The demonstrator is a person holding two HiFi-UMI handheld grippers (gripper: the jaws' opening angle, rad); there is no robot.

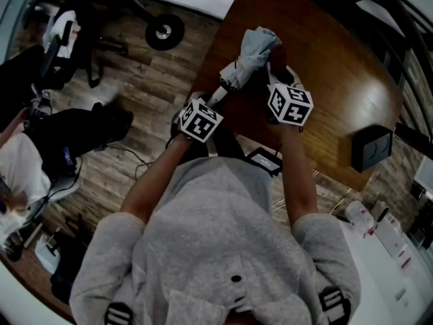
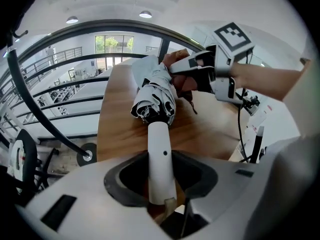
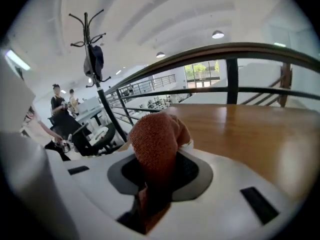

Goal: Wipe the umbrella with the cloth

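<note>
Left gripper [image 2: 162, 178]: jaws clamped on the white handle [image 2: 160, 149] of the folded umbrella [image 2: 156, 98], which is held slanting over the wooden table [image 2: 120, 134]. Right gripper [image 3: 159, 176]: jaws pinching the rust cloth [image 3: 155, 139], close against the canopy's far side. Step judged: wiping the canopy. The next stroke calls for drawing the cloth along the folds.

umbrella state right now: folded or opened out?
Folded. The umbrella has its canopy bunched tight around the shaft, just above the white handle that the left gripper clamps in its jaws.
</note>
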